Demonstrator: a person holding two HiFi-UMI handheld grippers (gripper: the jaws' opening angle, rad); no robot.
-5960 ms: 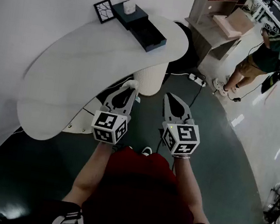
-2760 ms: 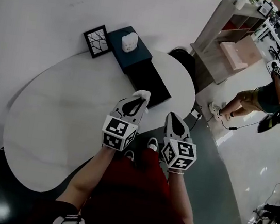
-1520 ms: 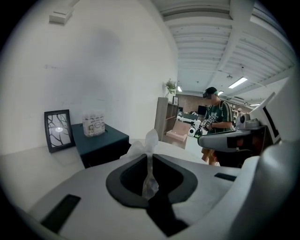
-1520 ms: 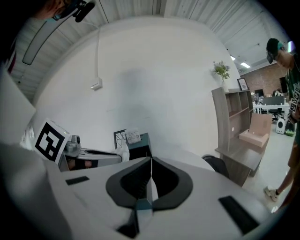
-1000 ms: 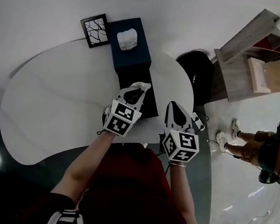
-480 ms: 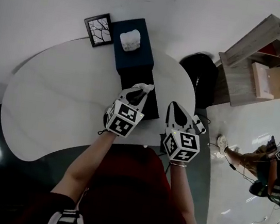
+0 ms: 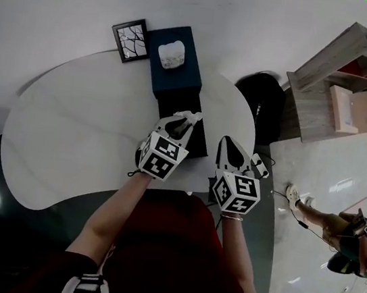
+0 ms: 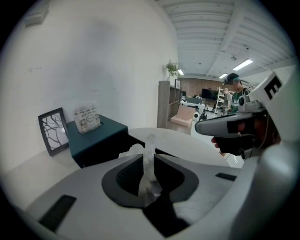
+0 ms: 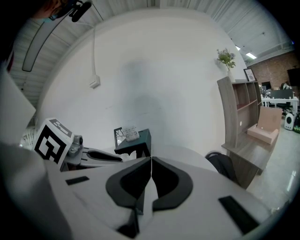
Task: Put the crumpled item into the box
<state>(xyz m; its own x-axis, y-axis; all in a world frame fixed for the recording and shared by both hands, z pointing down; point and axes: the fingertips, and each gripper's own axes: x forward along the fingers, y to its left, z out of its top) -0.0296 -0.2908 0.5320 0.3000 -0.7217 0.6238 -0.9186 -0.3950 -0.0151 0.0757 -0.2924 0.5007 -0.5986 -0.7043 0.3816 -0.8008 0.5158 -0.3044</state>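
Note:
A crumpled white tissue (image 8: 149, 165) is pinched between the jaws of my left gripper (image 8: 149, 158), its top sticking up past the fingertips. In the head view the left gripper (image 7: 190, 116) holds the tissue (image 7: 185, 115) over the open black part of the dark box (image 7: 198, 138). That box (image 8: 101, 139) has a teal lid with a small white packet (image 7: 172, 55) on it. My right gripper (image 7: 227, 141) hangs to the right of the box over the table edge. Its jaws are shut with nothing between them (image 9: 151, 161).
The box stands on a white curved table (image 7: 83, 134), with a small framed picture (image 7: 130, 39) propped to its left by the wall. A black round object (image 7: 261, 106), a wooden shelf unit (image 7: 336, 83) and a person (image 7: 354, 239) are off to the right on the floor.
I have come up to the table and the left gripper has carried the tissue forward over the box's open part. In the last half second both grippers have barely moved.

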